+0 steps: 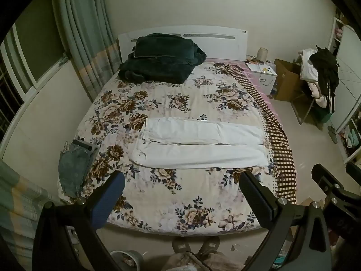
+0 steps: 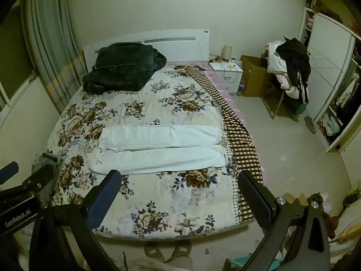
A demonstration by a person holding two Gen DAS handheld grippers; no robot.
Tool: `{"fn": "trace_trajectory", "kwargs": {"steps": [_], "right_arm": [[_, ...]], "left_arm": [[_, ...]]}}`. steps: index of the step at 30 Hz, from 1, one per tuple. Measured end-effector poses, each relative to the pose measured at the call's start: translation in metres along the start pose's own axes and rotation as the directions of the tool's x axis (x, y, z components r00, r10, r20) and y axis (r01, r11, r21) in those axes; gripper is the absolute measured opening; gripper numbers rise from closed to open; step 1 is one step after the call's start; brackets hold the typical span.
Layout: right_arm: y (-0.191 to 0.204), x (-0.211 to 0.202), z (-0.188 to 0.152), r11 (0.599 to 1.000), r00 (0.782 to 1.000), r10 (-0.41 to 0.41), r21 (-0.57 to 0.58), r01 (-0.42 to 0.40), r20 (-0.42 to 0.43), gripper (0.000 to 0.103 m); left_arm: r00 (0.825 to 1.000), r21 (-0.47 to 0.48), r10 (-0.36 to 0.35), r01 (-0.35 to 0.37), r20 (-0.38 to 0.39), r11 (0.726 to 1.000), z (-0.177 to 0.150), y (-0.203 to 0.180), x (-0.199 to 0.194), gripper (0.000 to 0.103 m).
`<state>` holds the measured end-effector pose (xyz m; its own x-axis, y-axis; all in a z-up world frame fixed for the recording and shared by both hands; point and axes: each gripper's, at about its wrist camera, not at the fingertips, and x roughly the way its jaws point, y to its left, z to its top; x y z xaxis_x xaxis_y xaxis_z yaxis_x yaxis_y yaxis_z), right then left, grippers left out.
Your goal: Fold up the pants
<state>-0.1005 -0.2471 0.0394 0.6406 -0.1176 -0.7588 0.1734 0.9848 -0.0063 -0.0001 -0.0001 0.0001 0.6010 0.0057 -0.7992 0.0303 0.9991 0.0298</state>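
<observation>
Only writing I can read is "GenRobot.AI" on my left gripper (image 2: 13, 171), lower left; both it and the right gripper (image 2: 180, 178) are spread wide, empty, with white pants (image 2: 158, 149) mid-frame.

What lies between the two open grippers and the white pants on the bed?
Nothing visible does. The white pants lie flat across the floral bedspread, and only bare bedspread separates them from the left gripper and the right gripper, both open and empty. The folded jeans lie off to the left, out of the way.
</observation>
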Motion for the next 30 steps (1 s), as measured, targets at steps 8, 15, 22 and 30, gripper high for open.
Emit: {"fn": "trace_trajectory", "kwargs": {"steps": [8, 15, 22, 30], "right_arm": [[0.0001, 0.0023, 0.0009, 1.000, 1.000, 0.003, 0.002, -0.003, 0.002, 0.103], [0.0003, 0.0018, 0.0003, 1.000, 1.000, 0.009, -0.001, -0.009, 0.000, 0.103], [0.0062, 0.0037, 0.0013, 1.000, 1.000, 0.010, -0.001, -0.010, -0.004, 0.103], [0.0075, 0.0040, 0.0023, 1.000, 1.000, 0.014, -0.002, -0.014, -0.005, 0.103]], "left_arm": [[1.000, 0.002, 0.004, -0.004, -0.001, 1.000, 0.0000, -0.0001, -0.0001, 0.103], [1.000, 0.001, 0.004, -0.004, -0.004, 1.000, 0.0000, -0.0003, -0.0002, 0.103], [1.000, 0.003, 0.002, -0.002, -0.004, 1.000, 0.0003, -0.0007, -0.0002, 0.103], [1.000, 0.001, 0.003, -0.003, -0.002, 1.000, 0.0003, -0.0009, -0.0004, 0.103]]}}
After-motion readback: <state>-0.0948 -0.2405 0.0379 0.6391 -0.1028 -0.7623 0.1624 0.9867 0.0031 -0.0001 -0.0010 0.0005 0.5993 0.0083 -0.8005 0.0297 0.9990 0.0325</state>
